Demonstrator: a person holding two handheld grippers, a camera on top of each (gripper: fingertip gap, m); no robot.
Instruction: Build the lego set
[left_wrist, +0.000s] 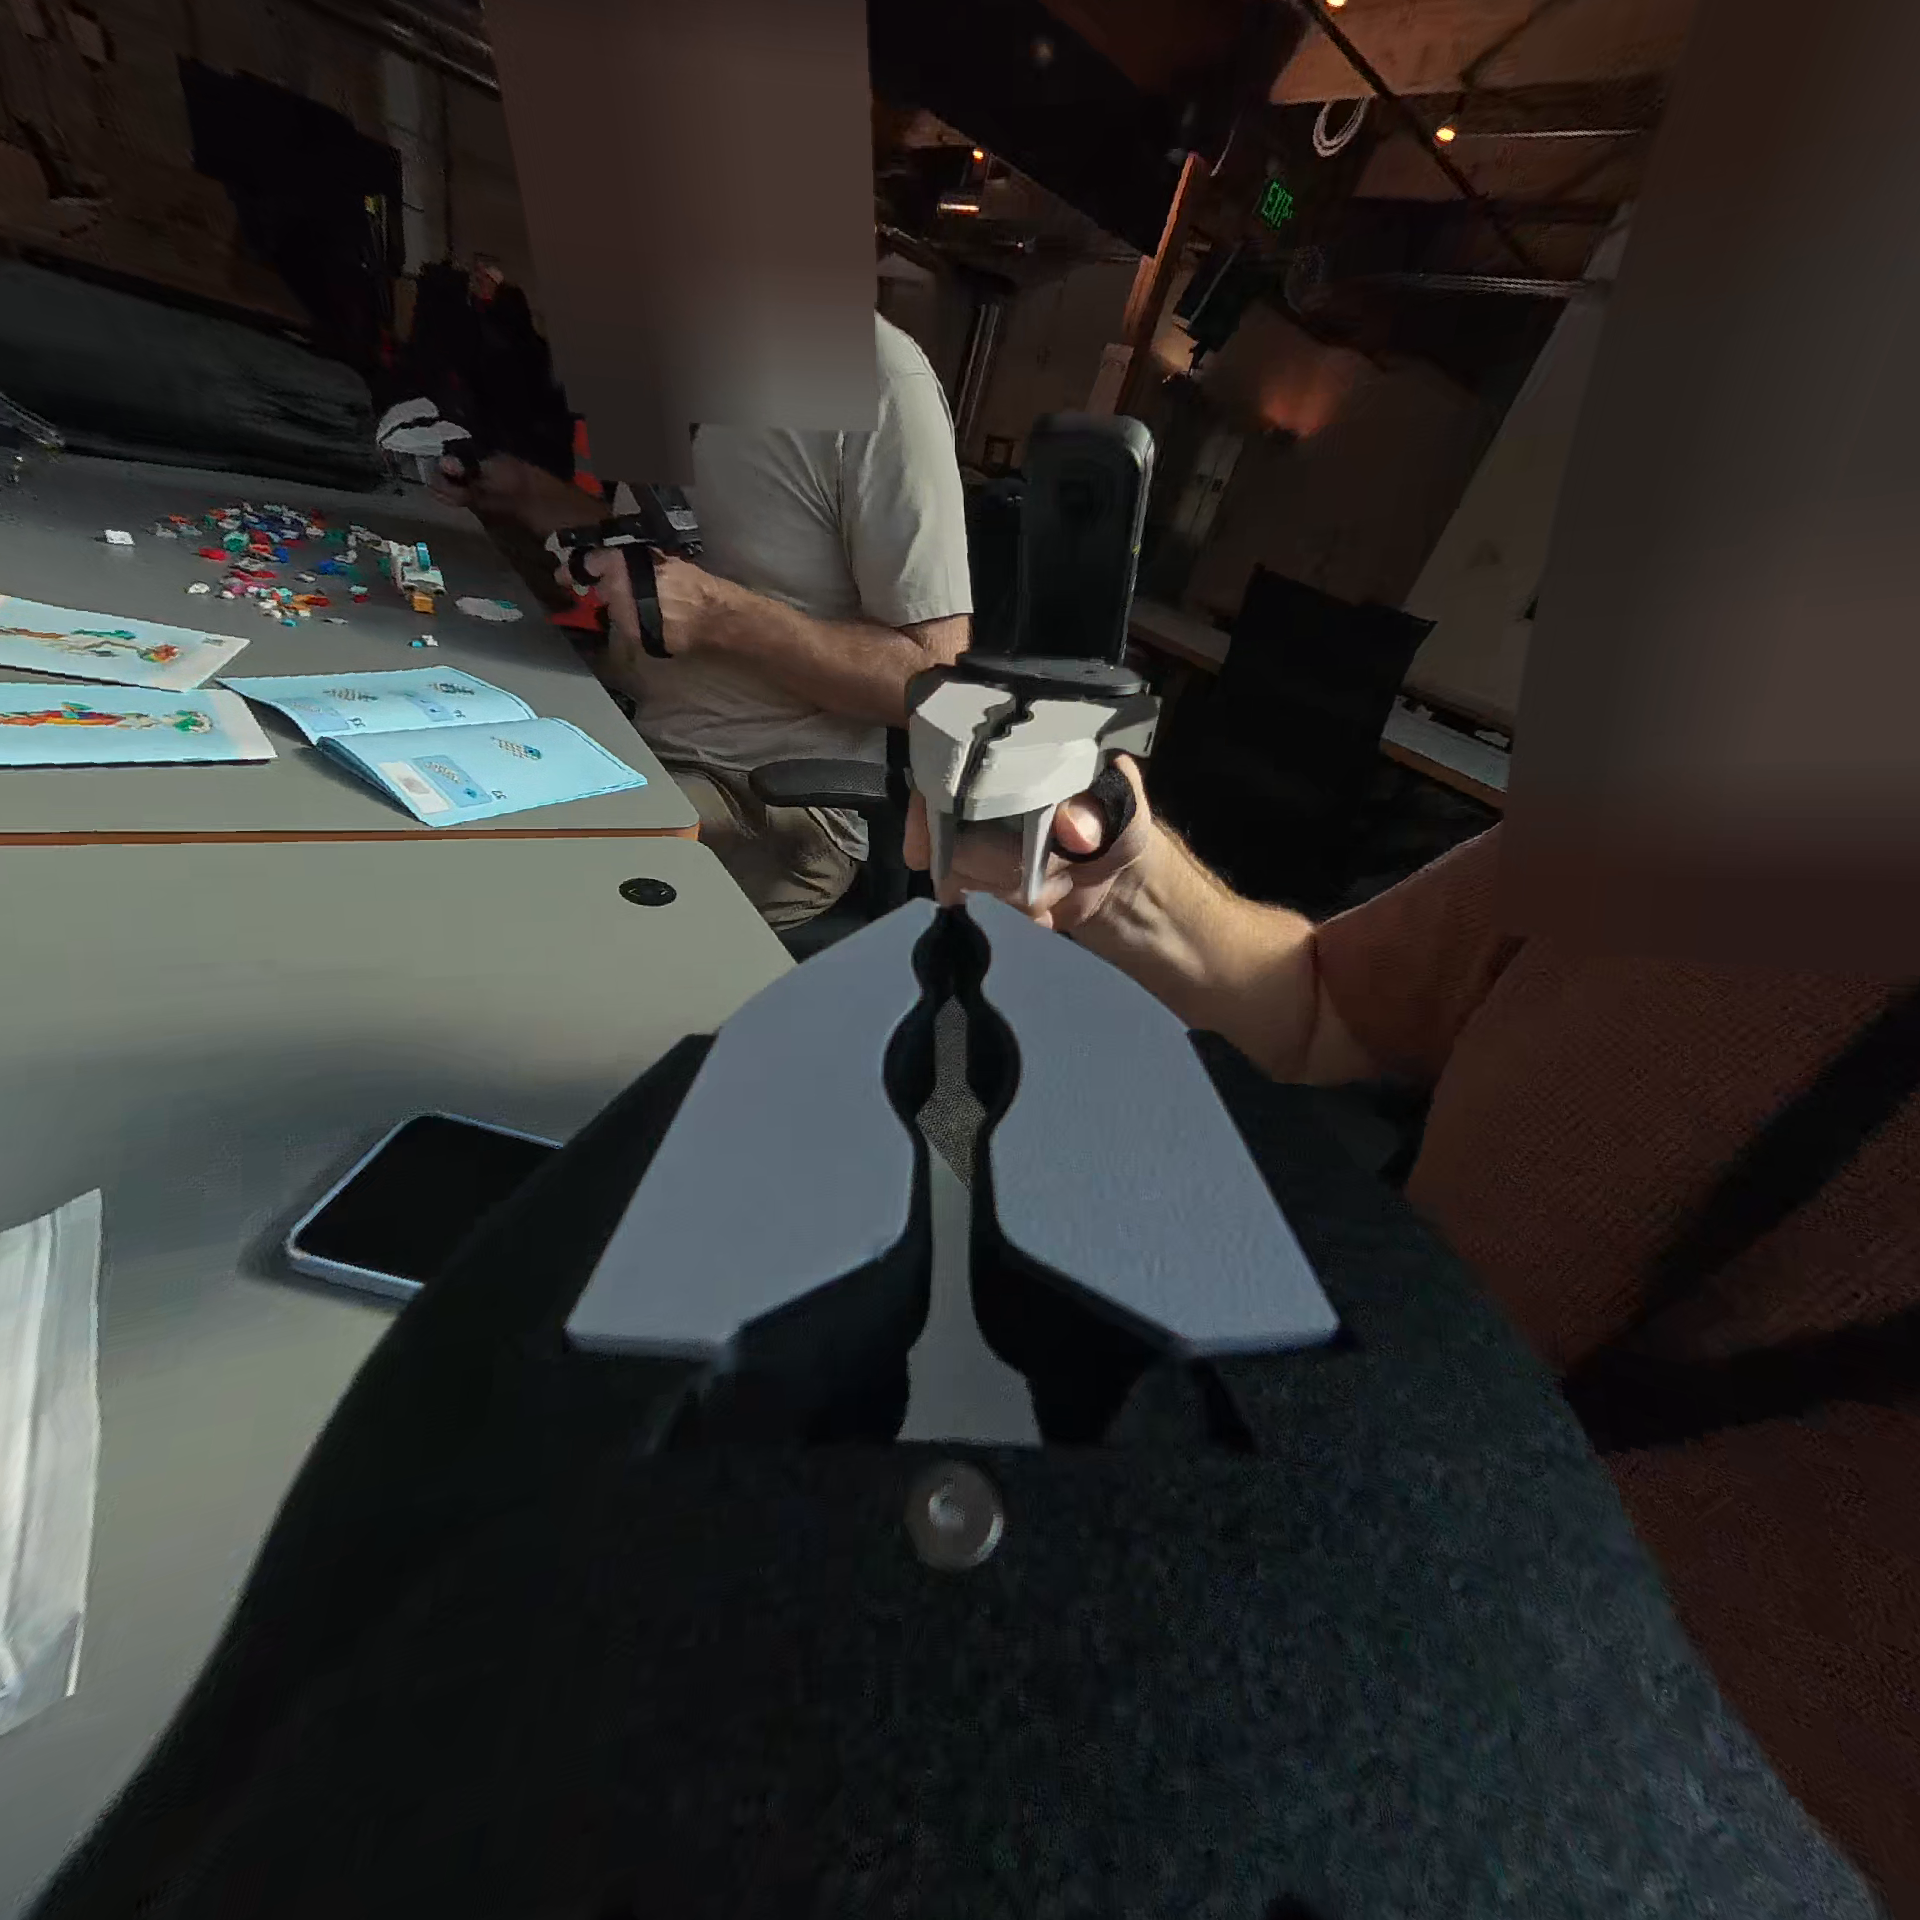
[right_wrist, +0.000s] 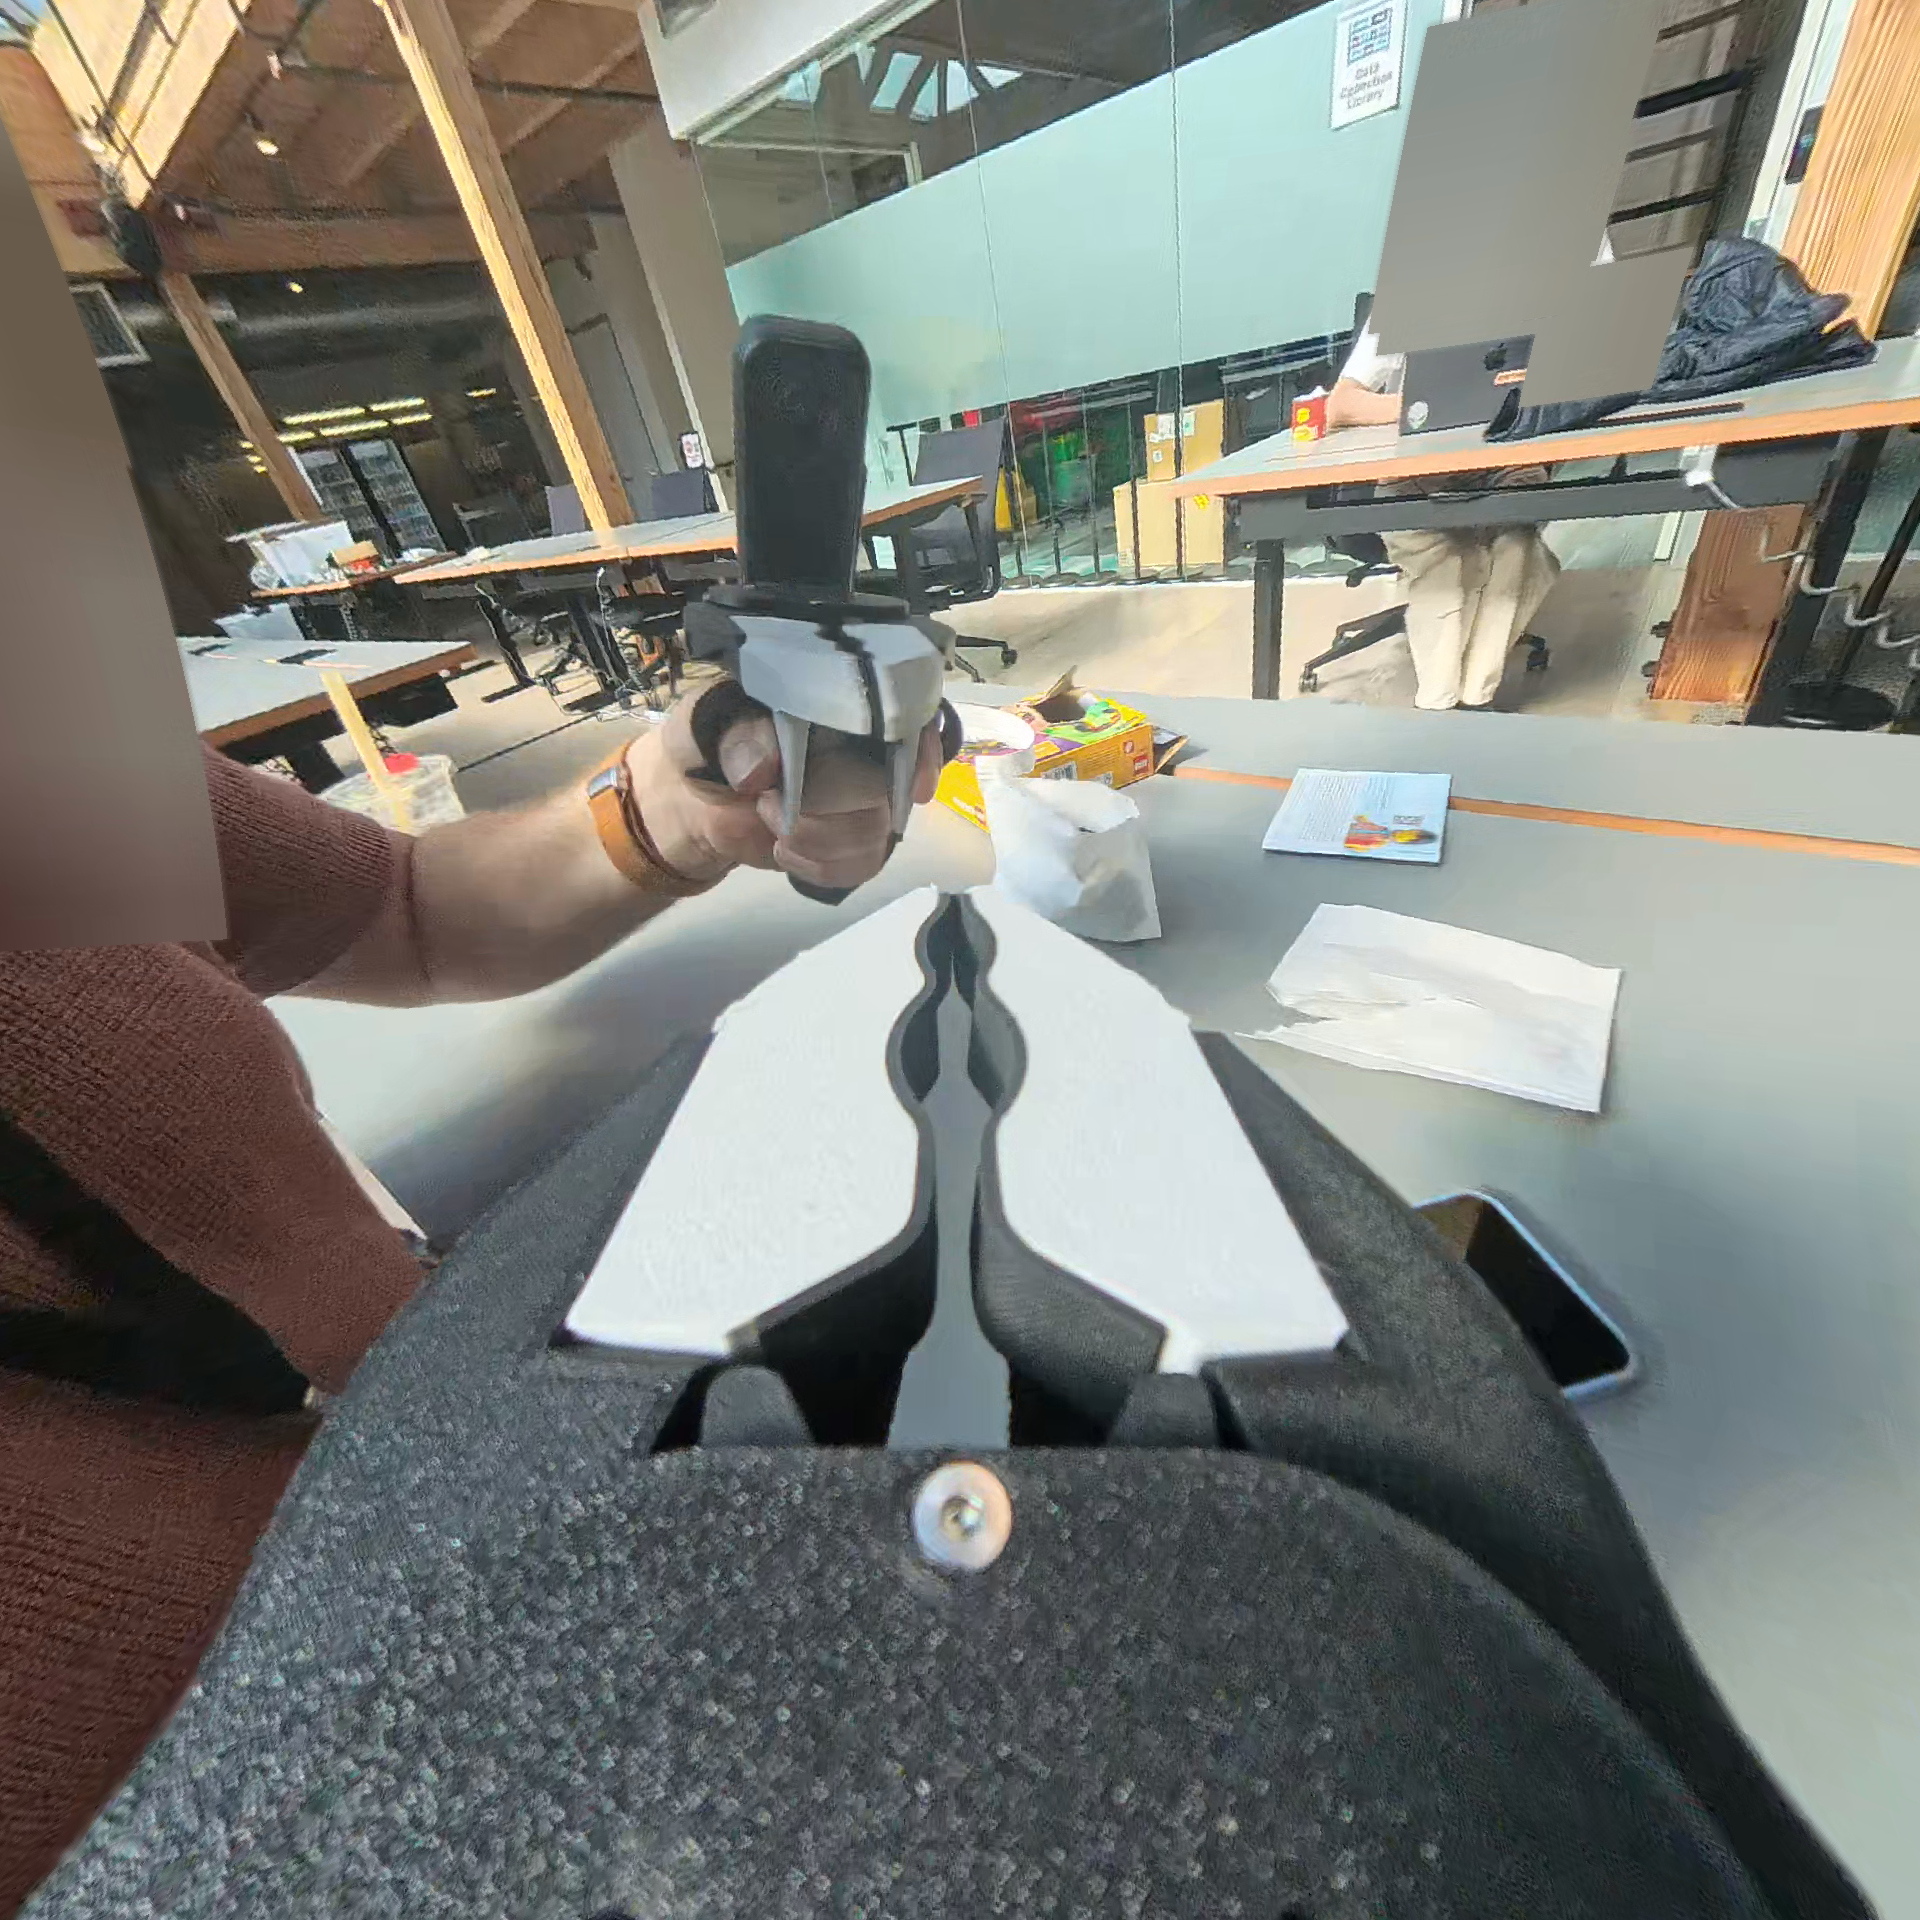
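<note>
Left gripper (left_wrist: 954, 912) and right gripper (right_wrist: 954, 902) closed, empty, facing off mid-frame; lego box (right_wrist: 1081, 743) waits upper centre, unopened work ahead

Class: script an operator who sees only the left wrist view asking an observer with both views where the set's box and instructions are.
Operator: Near me I see only a phone and the edge of a white bag. Is the lego box anywhere?
Observer: Yes, an opened yellow lego box lies farther off on the grey table.
Operator: Any instructions?
Observer: A closed booklet lies right of the box, apart from it.
Operator: Anything in the way?
Observer: A crumpled white paper bag stands just in front of the box.
</note>
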